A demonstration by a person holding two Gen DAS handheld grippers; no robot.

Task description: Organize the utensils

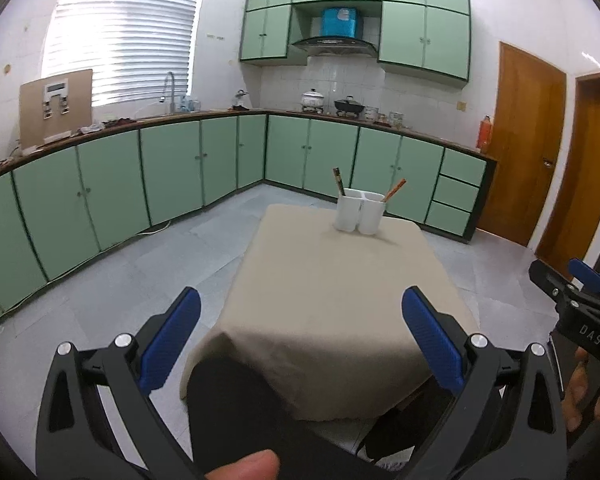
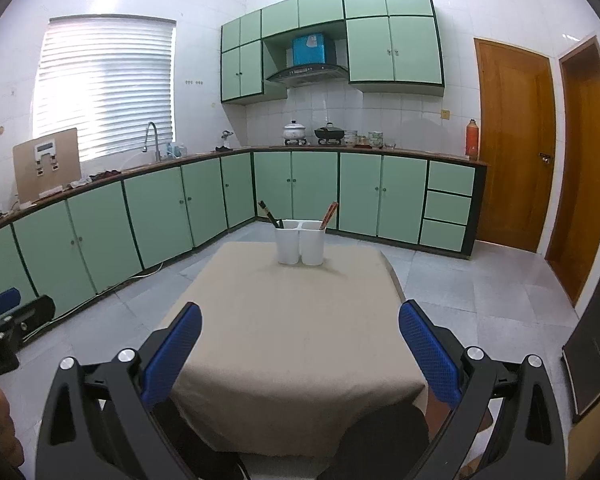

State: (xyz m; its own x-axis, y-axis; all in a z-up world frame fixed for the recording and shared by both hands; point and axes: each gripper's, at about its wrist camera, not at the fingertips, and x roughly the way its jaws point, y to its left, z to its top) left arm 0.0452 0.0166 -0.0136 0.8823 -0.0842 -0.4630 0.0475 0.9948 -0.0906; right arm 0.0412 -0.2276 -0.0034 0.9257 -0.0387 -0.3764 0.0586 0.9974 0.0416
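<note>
My left gripper (image 1: 300, 336) and right gripper (image 2: 300, 340) gape empty; the glossy white twin-cup chopstick holder (image 2: 300, 246) stands at twelve o'clock on the beige cloth (image 2: 292, 340).

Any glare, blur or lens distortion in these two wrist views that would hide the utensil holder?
Left wrist view: the window blinds blow out, the counter line bows from fisheye, yet the white utensil holder stays sharp. Right wrist view: the same glare at the blinds, doors curve at the edge, and the holder is clear with a soft shadow on the tablecloth.
</note>
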